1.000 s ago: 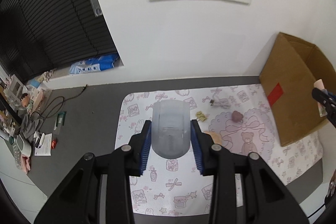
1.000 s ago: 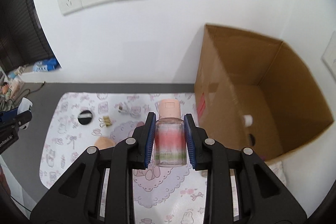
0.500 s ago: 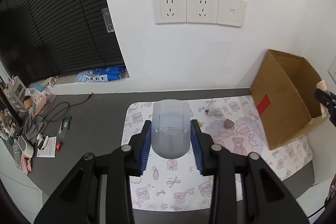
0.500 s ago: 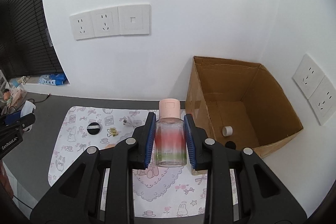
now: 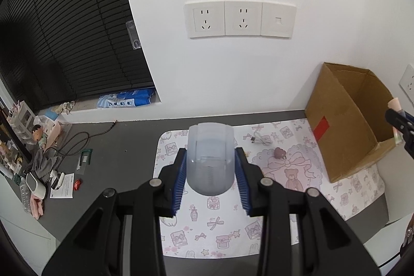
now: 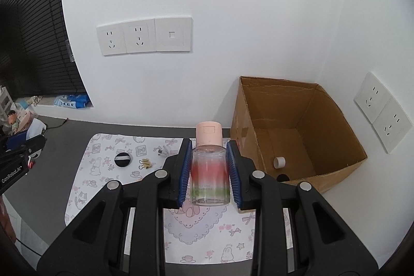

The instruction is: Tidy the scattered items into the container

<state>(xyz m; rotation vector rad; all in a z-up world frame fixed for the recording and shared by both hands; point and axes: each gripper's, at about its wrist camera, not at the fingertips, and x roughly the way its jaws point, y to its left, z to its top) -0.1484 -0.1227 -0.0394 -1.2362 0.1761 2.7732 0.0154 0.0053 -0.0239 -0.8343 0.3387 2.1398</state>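
Here, in the left wrist view, the left gripper point(image 5: 210, 167) clamps a translucent plastic cap point(image 5: 210, 159) above the patterned mat point(image 5: 214, 232). The open cardboard box point(image 5: 346, 120) stands well off to its right at the mat's far end, with a cable point(image 5: 260, 139) and a small pink charm point(image 5: 280, 152) lying between.

In the right wrist view, the right gripper point(image 6: 209, 170) pinches a pink-capped bottle point(image 6: 209, 167), upright, long axis along the fingers. The box point(image 6: 297, 105) lies just ahead to the right, so this hand is the nearer. Inside sit a white cap point(image 6: 279, 162) and a dark round item point(image 6: 283, 177).
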